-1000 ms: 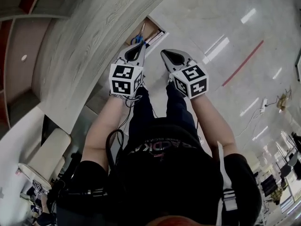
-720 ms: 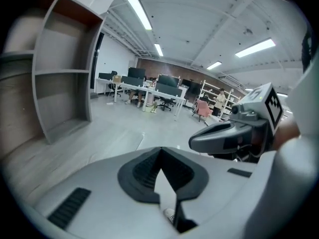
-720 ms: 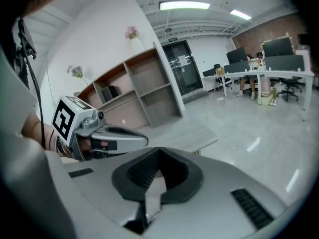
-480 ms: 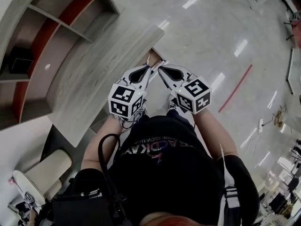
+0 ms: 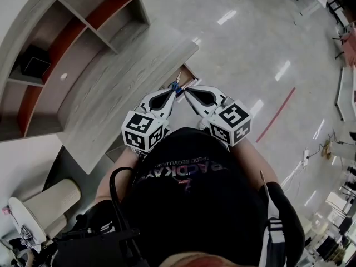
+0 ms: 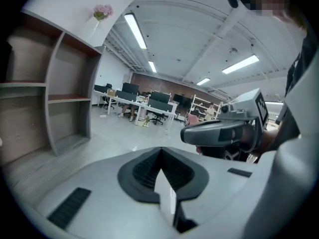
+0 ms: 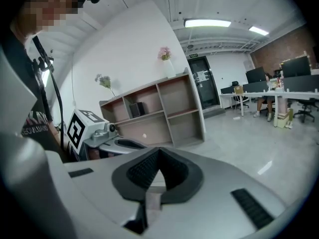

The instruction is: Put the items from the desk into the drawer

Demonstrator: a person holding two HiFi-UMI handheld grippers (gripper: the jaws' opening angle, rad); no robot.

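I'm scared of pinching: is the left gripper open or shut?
Shut. In its own view the left gripper has jaws meeting at the tips, nothing between them.

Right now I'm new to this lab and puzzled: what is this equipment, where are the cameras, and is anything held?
No robot: a person holds a two-jawed gripper in each hand. One picture looks down from a camera on their head; the other two look along the left gripper and right gripper. The patterned cubes belong to them. Both pairs of jaws are shut on nothing. The grey desk looks bare where visible; beyond the grippers a drawer stands open, something blue showing.
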